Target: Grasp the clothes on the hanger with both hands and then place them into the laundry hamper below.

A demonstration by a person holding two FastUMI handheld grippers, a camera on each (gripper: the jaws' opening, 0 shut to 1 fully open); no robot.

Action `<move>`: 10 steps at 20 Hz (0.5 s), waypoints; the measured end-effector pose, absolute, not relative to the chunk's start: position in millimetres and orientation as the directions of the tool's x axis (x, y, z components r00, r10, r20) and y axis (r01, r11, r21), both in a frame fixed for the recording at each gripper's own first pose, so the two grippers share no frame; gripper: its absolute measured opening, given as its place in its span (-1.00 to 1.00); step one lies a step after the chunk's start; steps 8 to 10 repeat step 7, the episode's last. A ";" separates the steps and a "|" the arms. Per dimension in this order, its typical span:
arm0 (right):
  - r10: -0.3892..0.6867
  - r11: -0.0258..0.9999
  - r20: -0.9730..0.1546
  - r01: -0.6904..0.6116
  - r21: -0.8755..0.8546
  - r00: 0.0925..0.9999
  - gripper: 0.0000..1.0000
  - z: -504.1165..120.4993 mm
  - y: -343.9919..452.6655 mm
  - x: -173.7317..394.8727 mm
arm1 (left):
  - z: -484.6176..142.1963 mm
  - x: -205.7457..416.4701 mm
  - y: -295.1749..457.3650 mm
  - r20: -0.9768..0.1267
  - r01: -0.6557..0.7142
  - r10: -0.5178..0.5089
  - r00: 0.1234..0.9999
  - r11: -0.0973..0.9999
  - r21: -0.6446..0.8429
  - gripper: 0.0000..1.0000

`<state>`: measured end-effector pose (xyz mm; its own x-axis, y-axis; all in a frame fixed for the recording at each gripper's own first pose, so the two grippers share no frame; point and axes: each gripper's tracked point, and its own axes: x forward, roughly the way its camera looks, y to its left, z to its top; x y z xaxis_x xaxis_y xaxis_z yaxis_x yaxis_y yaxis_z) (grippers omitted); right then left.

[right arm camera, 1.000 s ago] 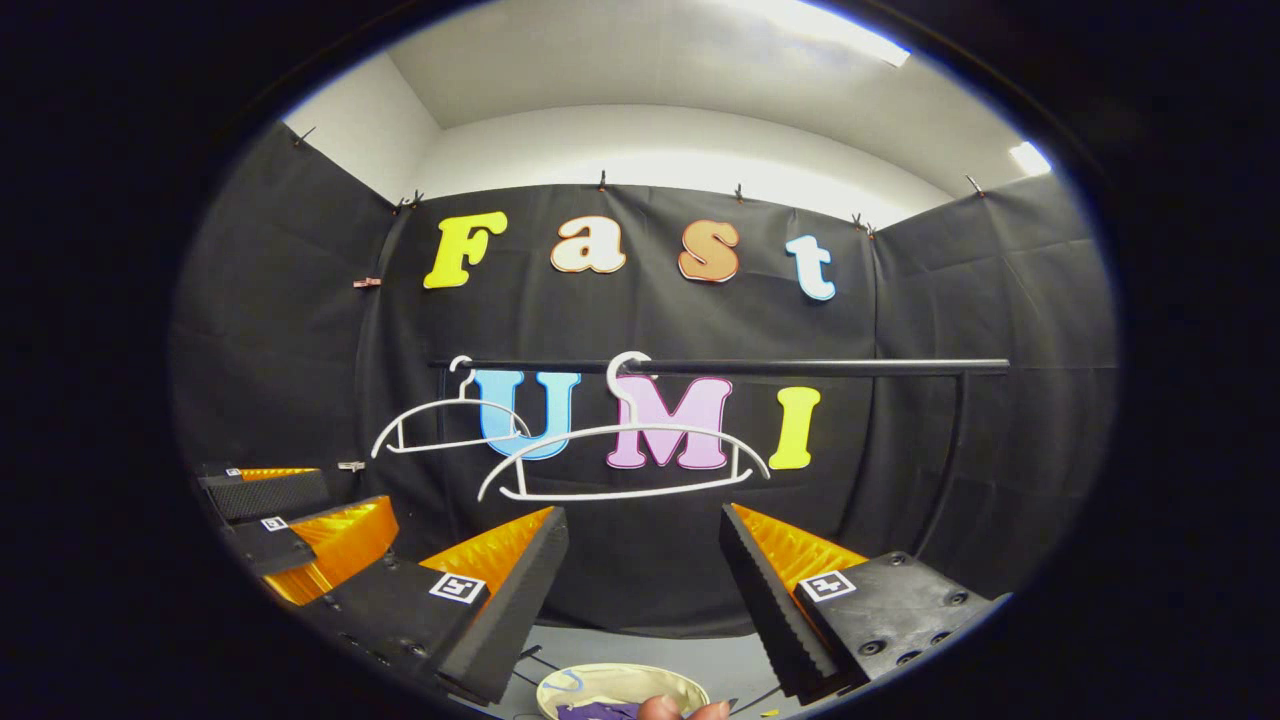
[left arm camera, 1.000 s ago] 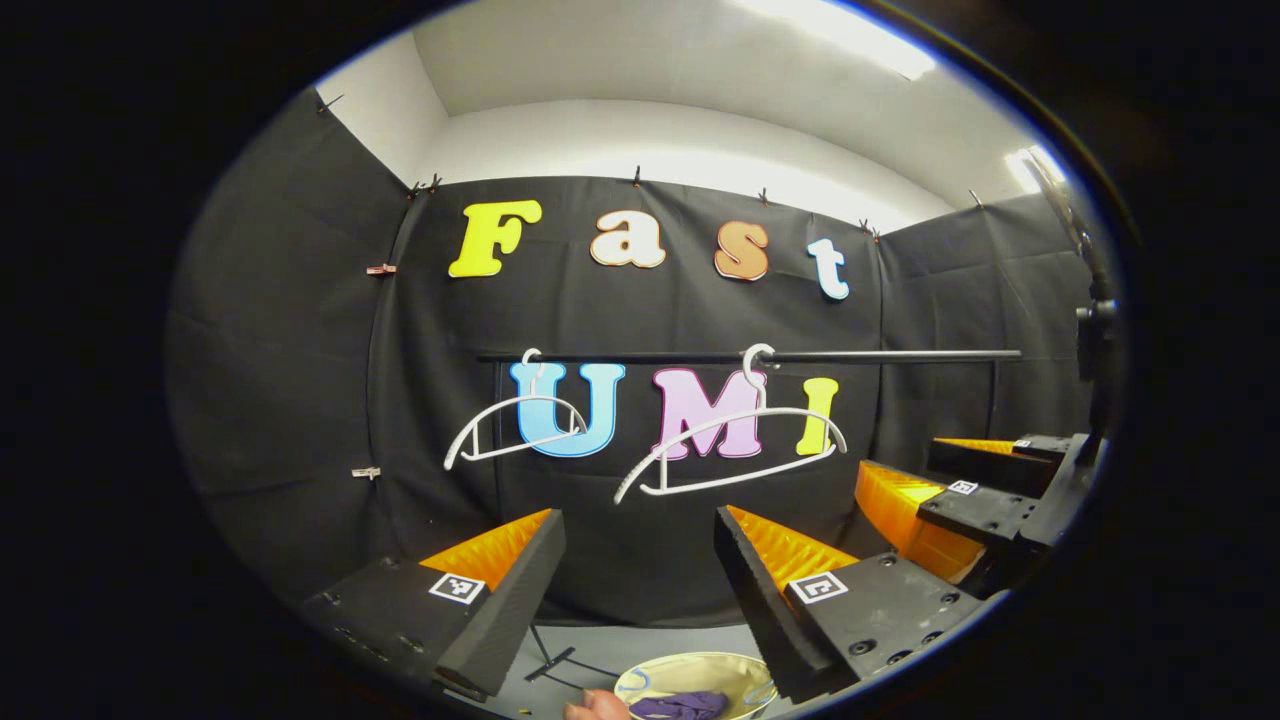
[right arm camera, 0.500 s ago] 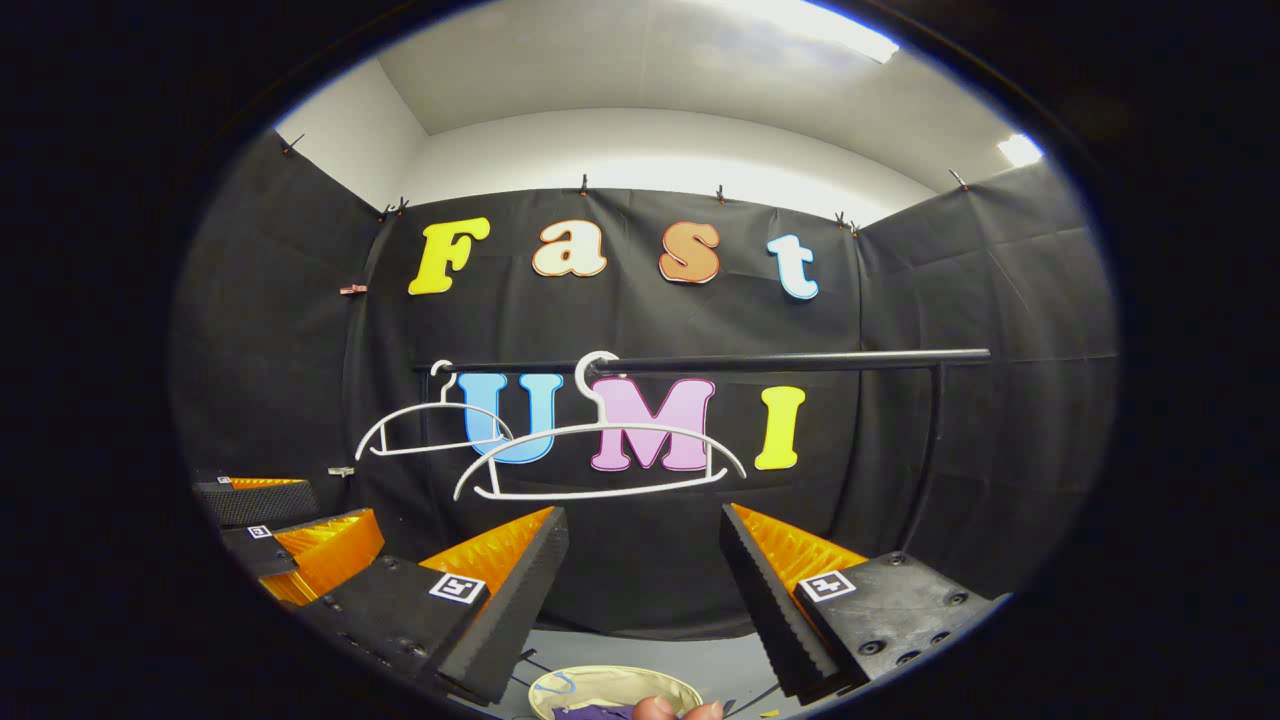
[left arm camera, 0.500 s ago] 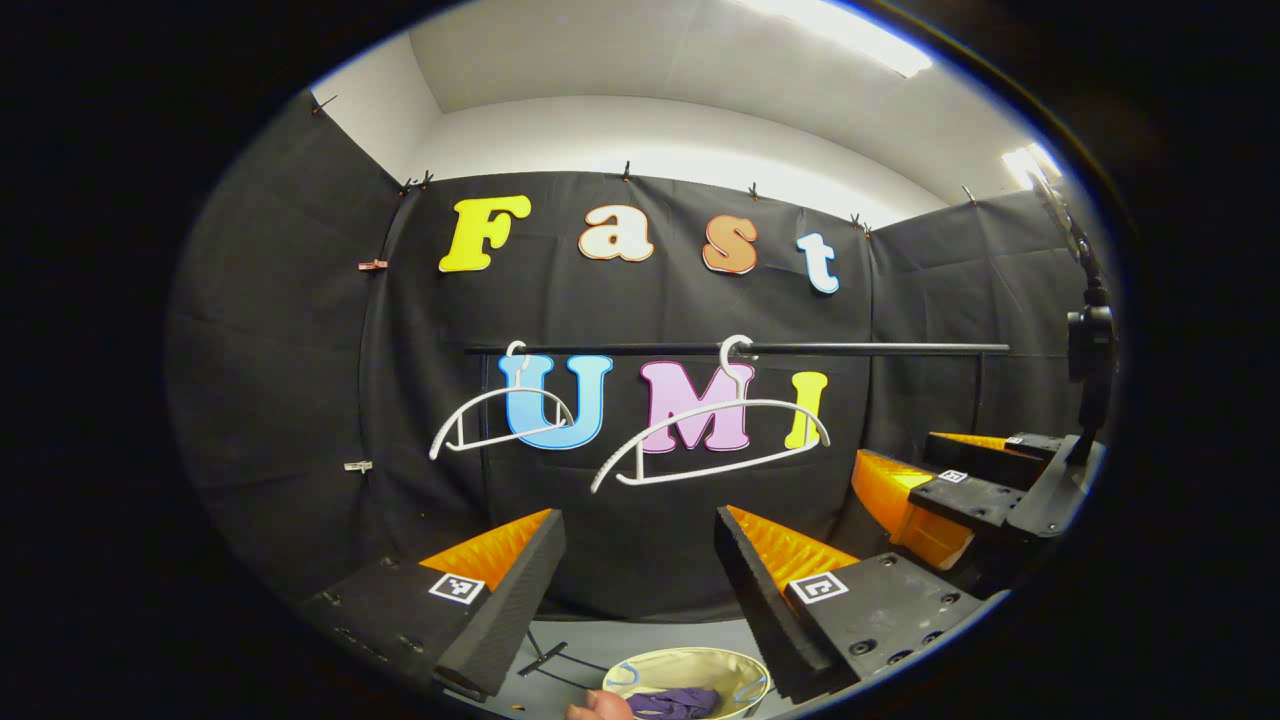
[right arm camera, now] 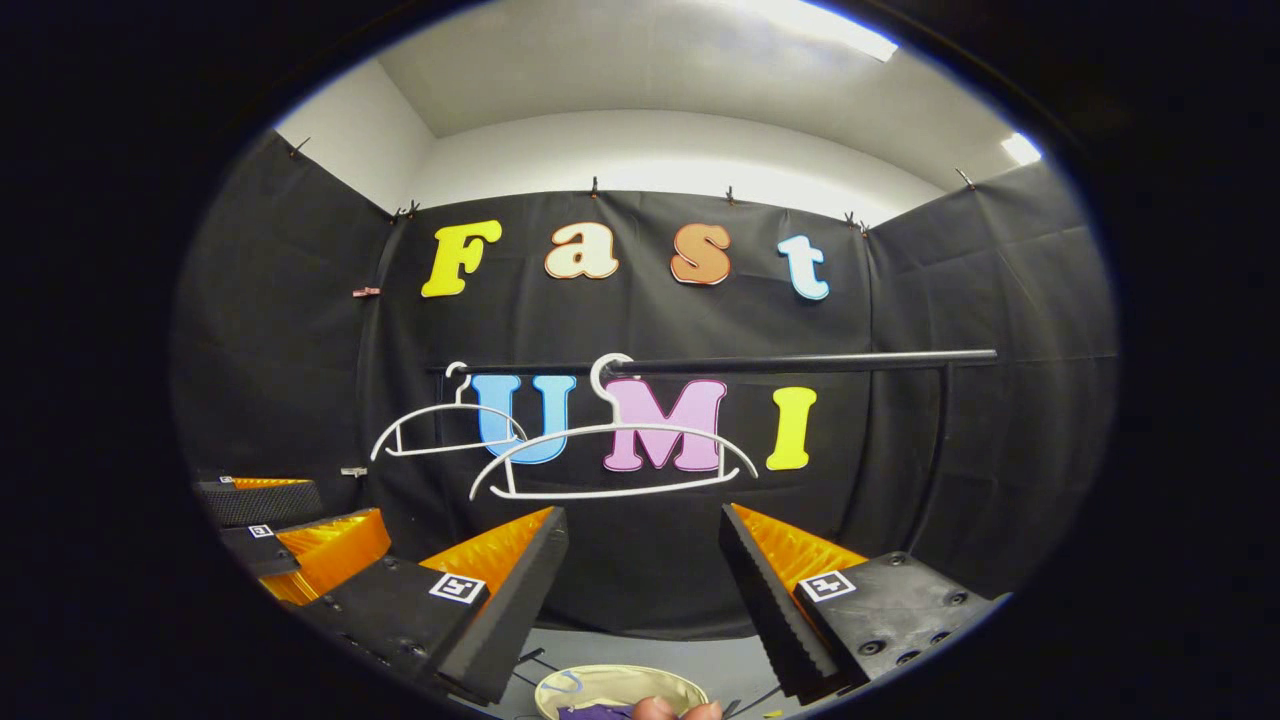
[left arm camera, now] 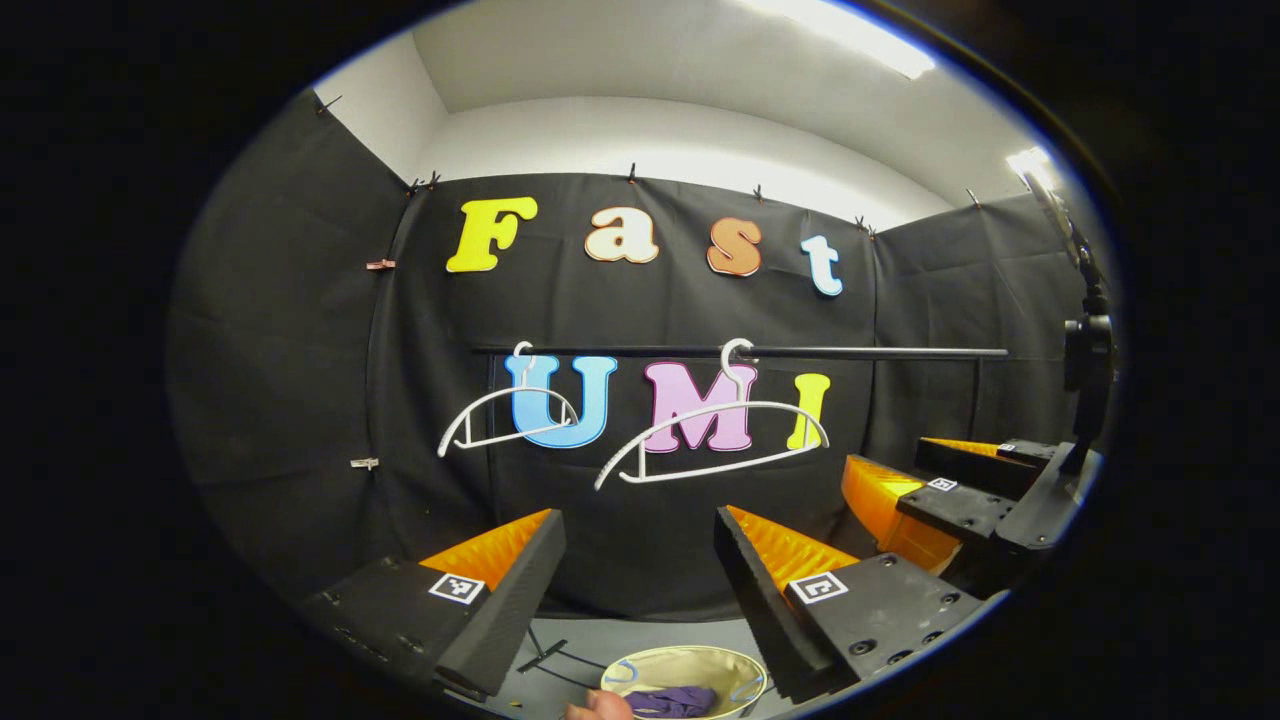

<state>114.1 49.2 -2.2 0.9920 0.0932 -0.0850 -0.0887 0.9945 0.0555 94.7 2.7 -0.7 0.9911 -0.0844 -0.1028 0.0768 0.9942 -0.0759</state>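
Two bare white hangers [left arm camera: 712, 440] [left arm camera: 502, 420] hang on a black rail [left arm camera: 860, 352] ahead of me; the right gripper view shows the same hangers [right arm camera: 612, 458] [right arm camera: 445, 430] and rail [right arm camera: 800, 362]. Low down sits a cream laundry hamper [left arm camera: 690, 664] with a purple garment [left arm camera: 672, 702] lying inside. My left gripper [left arm camera: 640, 525] is open and holds nothing. My right gripper [right arm camera: 645, 525] is open too, with nothing between its fingers. The right gripper [left arm camera: 915, 475] appears at the right of the left gripper view, and the left gripper [right arm camera: 290, 510] at the left of the right gripper view.
The rail's stand has a black upright [right arm camera: 935, 440] on the right and a foot [left arm camera: 545, 655] on the grey floor beside the hamper [right arm camera: 620, 685]. A fingertip [left arm camera: 598, 708] [right arm camera: 660, 710] shows at the bottom edge. A black stand [left arm camera: 1085, 350] rises at the far right.
Both views have shifted only slightly; the hangers and rail drift a little in view. Both grippers stay open and empty, and the purple garment stays in the hamper.
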 end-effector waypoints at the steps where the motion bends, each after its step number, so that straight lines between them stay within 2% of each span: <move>1: 0.094 0.994 -0.085 -0.089 0.057 0.992 0.93 -2.4 49.2 113.2 | -0.7 93.9 2.0 -0.104 0.077 -0.084 0.991 0.994 -0.074 0.89; 6: 0.096 0.994 -0.084 -0.092 0.054 0.992 0.96 0.4 51.8 111.0 | 6.9 88.7 -1.5 -0.082 0.086 -0.092 0.992 0.993 -0.076 0.84; 10: 0.097 0.994 -0.082 -0.093 0.053 0.992 0.96 0.4 52.2 110.8 | 6.7 89.0 -2.0 -0.079 0.087 -0.092 0.993 0.993 -0.075 0.89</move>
